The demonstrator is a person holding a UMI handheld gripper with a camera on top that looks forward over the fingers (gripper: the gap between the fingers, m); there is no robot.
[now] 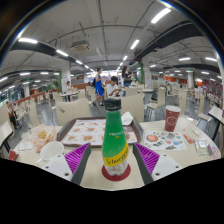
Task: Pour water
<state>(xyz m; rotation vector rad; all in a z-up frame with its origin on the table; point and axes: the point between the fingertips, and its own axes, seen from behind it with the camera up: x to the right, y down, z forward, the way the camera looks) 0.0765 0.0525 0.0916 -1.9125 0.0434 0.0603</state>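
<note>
Magenta pads (76,157) line the two fingers of the hand-held gripper (114,160), which are spread wide apart. Between them a green plastic bottle (115,140) stands upright on a red coaster (116,173), with a gap visible at either side, so it is judged that nothing is gripped yet. Its cap looks to be in place.

For the step in hand, the fingers should be centred on the bottle's labelled body and closed evenly, low enough that the bottle is not tipped as it is lifted. A receiving vessel has to be chosen before any pour: a white cup (51,151) is seen at about ten o'clock from the bottle, and a red paper cup (172,118) farther off at about two o'clock.

Beyond the bottle, the pale desk (92,181) carries a printed placemat (88,131) at twelve o'clock and a patterned plate (163,140) toward two o'clock.

Farther still, a large canteen-like hall is seen, with rows of tables, seated people too small to describe, and strip lights overhead.
</note>
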